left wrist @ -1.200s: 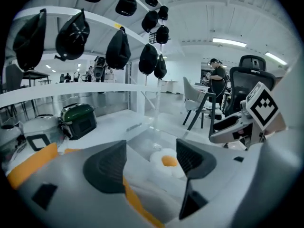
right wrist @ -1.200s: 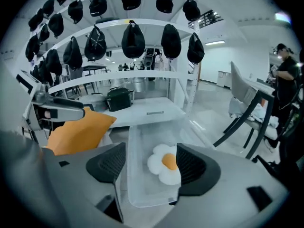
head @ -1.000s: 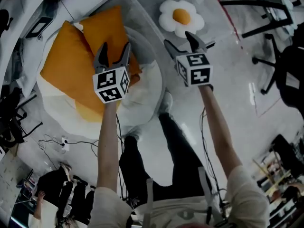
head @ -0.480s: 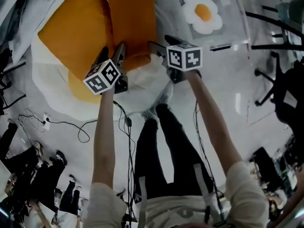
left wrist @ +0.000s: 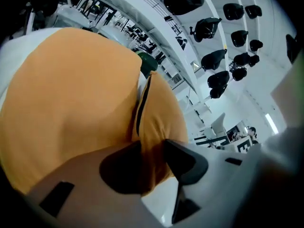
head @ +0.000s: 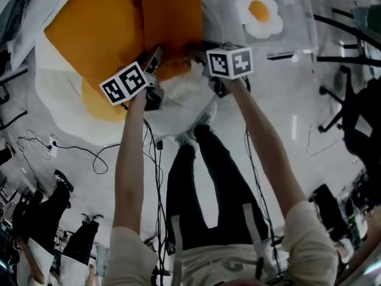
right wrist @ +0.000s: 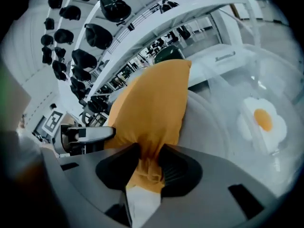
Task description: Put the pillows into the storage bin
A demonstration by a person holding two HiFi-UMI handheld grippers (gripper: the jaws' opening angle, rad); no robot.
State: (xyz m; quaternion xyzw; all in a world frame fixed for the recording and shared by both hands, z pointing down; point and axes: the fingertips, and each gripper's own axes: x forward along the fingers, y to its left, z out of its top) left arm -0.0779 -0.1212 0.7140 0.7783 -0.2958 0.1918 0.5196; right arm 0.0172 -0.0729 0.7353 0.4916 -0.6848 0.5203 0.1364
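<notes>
The glossy grey floor (head: 280,136) carries a small fried-egg cushion (head: 258,12) at upper right, a large white-and-yellow cushion (head: 56,91) at upper left, and black cables (head: 89,155) at left.

Cropped (top edge, seemingly): orange pillow (head: 169,16).

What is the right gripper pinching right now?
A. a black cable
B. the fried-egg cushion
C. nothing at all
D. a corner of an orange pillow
D: in the right gripper view the right gripper, whose jaws have just been closing, presses bunched fabric of the orange pillow between its pads, while the fried-egg cushion lies apart, untouched.
</notes>
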